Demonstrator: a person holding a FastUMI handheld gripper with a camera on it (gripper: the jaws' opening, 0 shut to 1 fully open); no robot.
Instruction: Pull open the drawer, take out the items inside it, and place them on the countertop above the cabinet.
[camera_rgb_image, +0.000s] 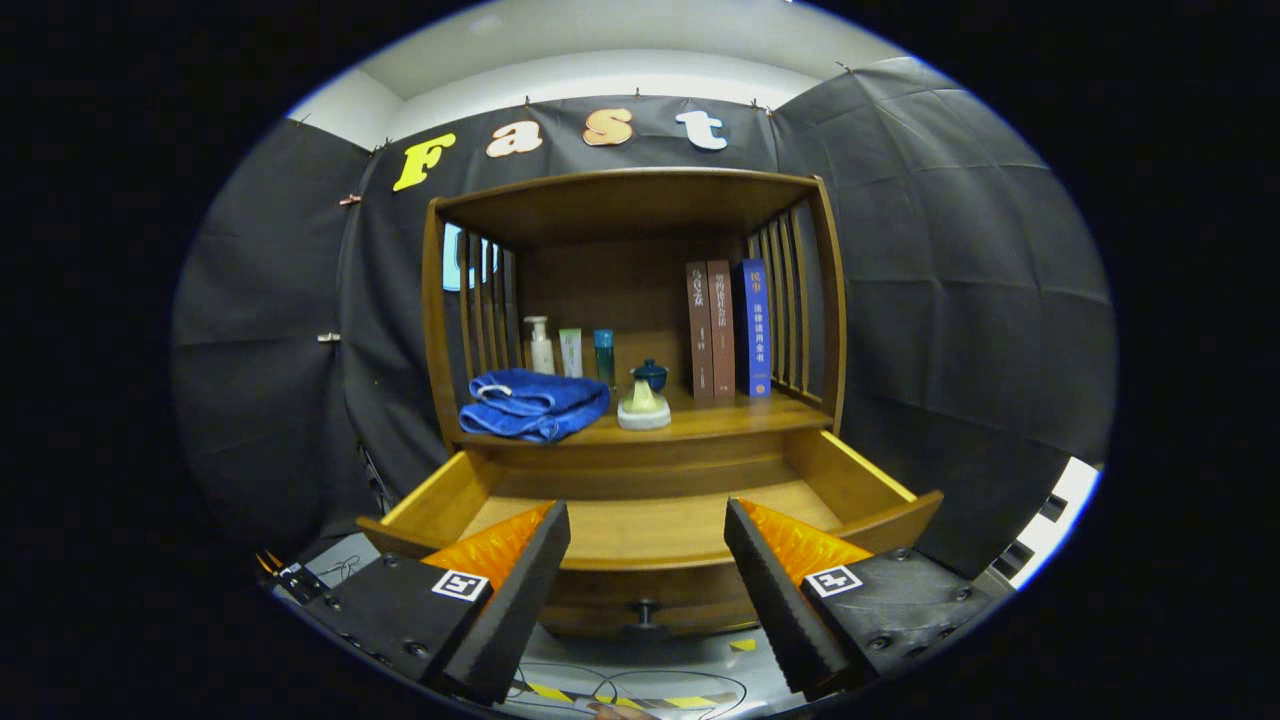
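gripper (647, 560): wide apart, holding nothing, hovering in front of the drawer
drawer (650, 525): pulled out of the wooden cabinet (640, 215), inside looks bare wood, knob (645, 611) on the front between the fingers
worktop (700, 420): above the drawer, carries everything
blue towel (535, 403): folded, left side of worktop
soap dish (643, 408): just right of towel, pale lump on it
small dark teapot (650, 374): behind the dish
bottles (541, 346): three, back left
books (727, 328): three, upright, back right
floor: cables and striped tape (620, 692) below the fingers
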